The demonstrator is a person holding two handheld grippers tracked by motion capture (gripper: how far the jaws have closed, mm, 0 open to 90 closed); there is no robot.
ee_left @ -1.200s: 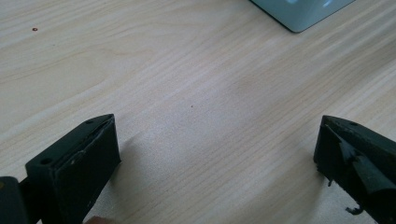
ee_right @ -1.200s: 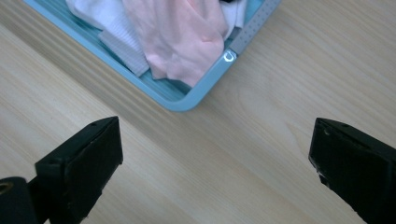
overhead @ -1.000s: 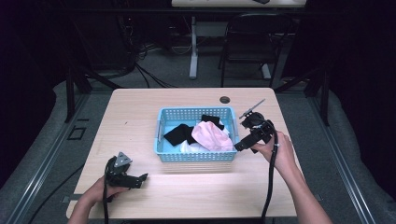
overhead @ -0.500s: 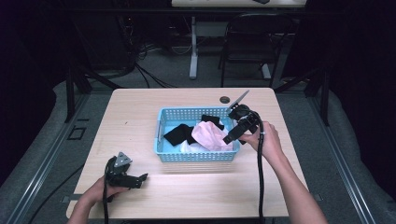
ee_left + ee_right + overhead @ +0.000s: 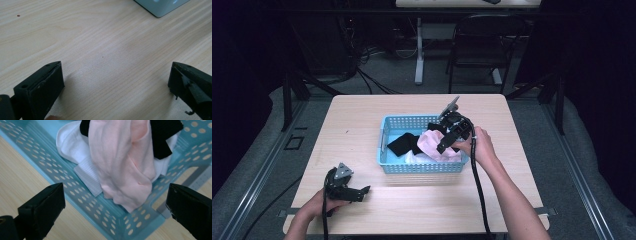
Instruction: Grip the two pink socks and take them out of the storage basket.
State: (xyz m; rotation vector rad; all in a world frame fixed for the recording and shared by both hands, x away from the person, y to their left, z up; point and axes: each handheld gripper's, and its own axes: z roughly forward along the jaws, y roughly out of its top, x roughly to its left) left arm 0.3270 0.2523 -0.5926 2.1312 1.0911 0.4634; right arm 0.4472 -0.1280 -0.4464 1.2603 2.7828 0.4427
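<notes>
Pale wood, faintly grained, makes up the rectangular surface (image 5: 362,130) that carries everything. Near its middle stands a light-blue perforated plastic basket (image 5: 384,145), and its rounded corner (image 5: 160,7) peeks in at the far edge of the left gripper view. Inside the basket lies a heap of clothes: a soft pink garment (image 5: 122,167) draped on top toward the right, a black cloth (image 5: 404,142) spread to the left of it, and a white ribbed piece (image 5: 85,173) beneath the pink one, resting on the basket floor.

Over the basket's right side a hand (image 5: 479,147) holds the right tool (image 5: 444,145), tilted down above the pink garment, its jaws wide apart and nothing between them. At the near left corner of the surface, well apart from the basket, the other hand (image 5: 319,205) rests the left tool (image 5: 362,190) low over bare wood, its jaws likewise spread, gripping nothing.
</notes>
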